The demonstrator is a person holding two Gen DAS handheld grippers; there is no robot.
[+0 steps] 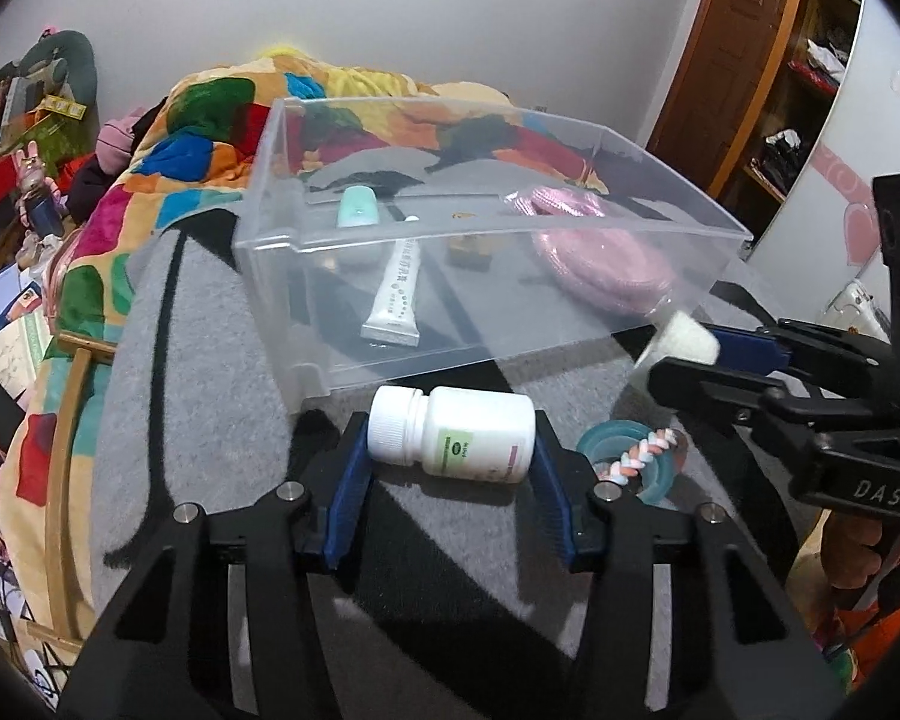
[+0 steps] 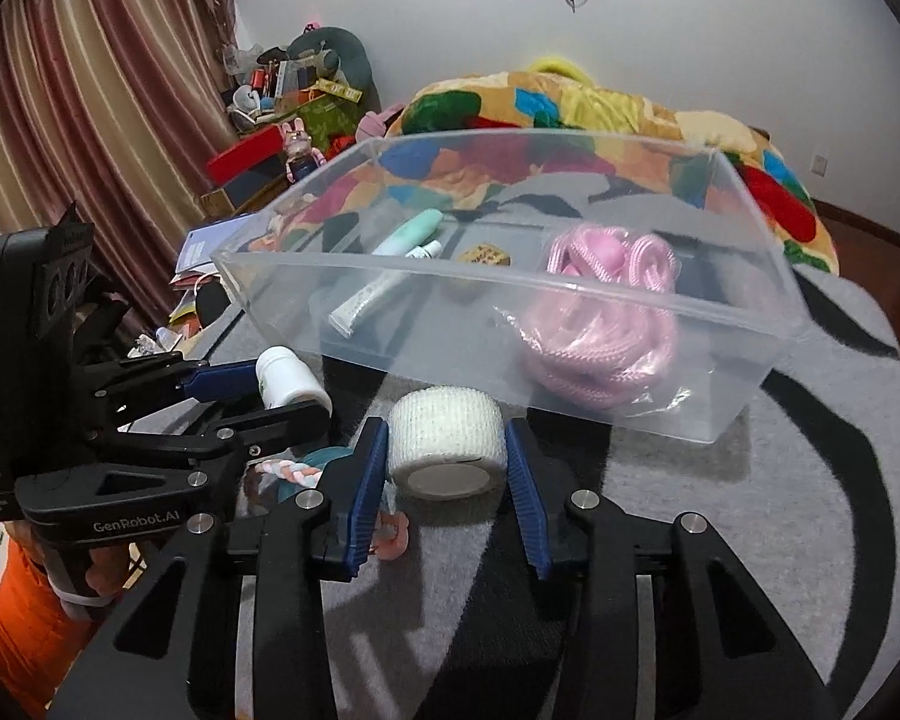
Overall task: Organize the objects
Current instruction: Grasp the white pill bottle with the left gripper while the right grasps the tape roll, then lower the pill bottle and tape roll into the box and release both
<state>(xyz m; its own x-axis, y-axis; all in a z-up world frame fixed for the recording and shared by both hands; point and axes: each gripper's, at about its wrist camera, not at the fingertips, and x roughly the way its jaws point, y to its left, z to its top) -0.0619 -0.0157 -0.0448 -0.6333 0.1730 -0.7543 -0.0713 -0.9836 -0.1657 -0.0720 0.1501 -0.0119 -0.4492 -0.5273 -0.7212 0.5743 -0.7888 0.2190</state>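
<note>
A: Start at the left claw [image 1: 450, 456]. What's in it?

B: A white plastic bottle [image 1: 453, 433] lying sideways, cap to the claw's left. The blue ribbed pads [image 1: 349, 480] touch both ends, so I'd call it clenched on the bottle, lengthwise.

A: And the right claw [image 2: 445, 450]?

B: Clamped on a bandage roll [image 2: 445, 441], white woven gauze, soft, with its hollow core facing the camera.

A: What sits around them?

B: Between the claws, on the grey felt mat [image 1: 210, 420], a teal ring [image 1: 627, 459] with a pink-and-white braided band [image 1: 642, 455] across it. Just ahead of both claws is the clear bin [image 1: 450, 228], rigid and thin-walled. It already holds a tube [image 1: 397, 288], a mint capsule-shaped item [image 1: 359, 208], a small brown block [image 1: 468, 252] and a coil of pink rope [image 1: 606, 267].

A: What could go wrong?

B: The bottle is smooth and hard, held only by its ends. A tilt on the way up could let it pivot or slip out. The roll is squashy; too much squeeze deforms it, too little and it drops. The bin's near wall stands right ahead, so a low carry would knock it and shove the light bin along the mat. The claws are close and could bump each other.
</note>
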